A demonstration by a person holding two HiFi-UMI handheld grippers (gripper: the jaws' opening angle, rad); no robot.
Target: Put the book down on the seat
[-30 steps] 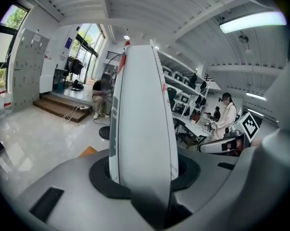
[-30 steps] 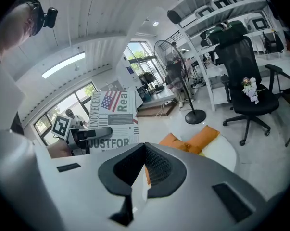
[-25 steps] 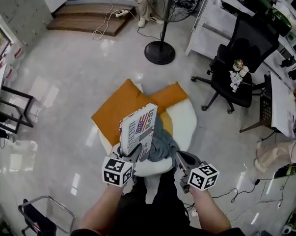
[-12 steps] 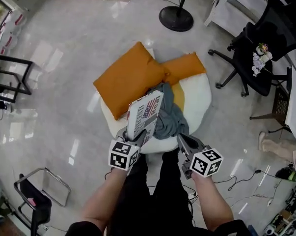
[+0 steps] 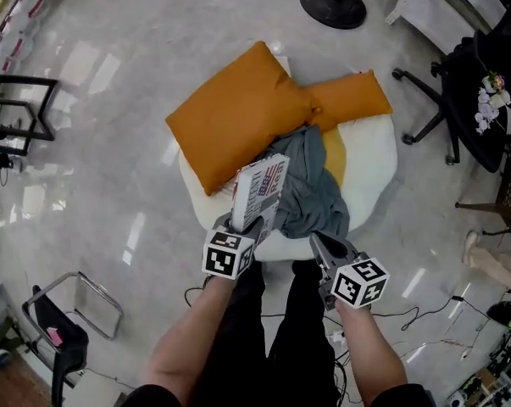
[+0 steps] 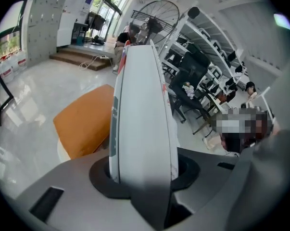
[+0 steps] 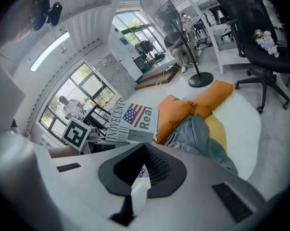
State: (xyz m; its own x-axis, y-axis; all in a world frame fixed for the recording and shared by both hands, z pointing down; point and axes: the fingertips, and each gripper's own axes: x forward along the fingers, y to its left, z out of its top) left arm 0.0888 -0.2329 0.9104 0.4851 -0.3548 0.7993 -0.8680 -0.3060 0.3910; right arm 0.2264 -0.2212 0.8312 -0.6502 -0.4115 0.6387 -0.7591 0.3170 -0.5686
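Observation:
A book (image 5: 259,192) with a flag on its white cover stands nearly upright in my left gripper (image 5: 242,225), whose jaws are shut on its lower edge. It hangs over the near left part of the white round seat (image 5: 369,164). In the left gripper view the book's spine (image 6: 142,114) fills the middle between the jaws of the left gripper (image 6: 142,177). My right gripper (image 5: 323,248) is a little to the right at the seat's near edge, shut and holding nothing. The right gripper view shows the book's cover (image 7: 132,121) above the right gripper (image 7: 142,158).
On the seat lie a large orange cushion (image 5: 238,117), a smaller one (image 5: 348,100) and a crumpled grey cloth (image 5: 310,189). A fan base (image 5: 333,5) and a black office chair (image 5: 480,83) stand beyond. A metal chair frame (image 5: 69,312) sits at the lower left.
The head view has swung, so the seat and cushions sit higher and further right in it. The book stays in the left gripper over the seat's near edge. The right gripper keeps its place beside it.

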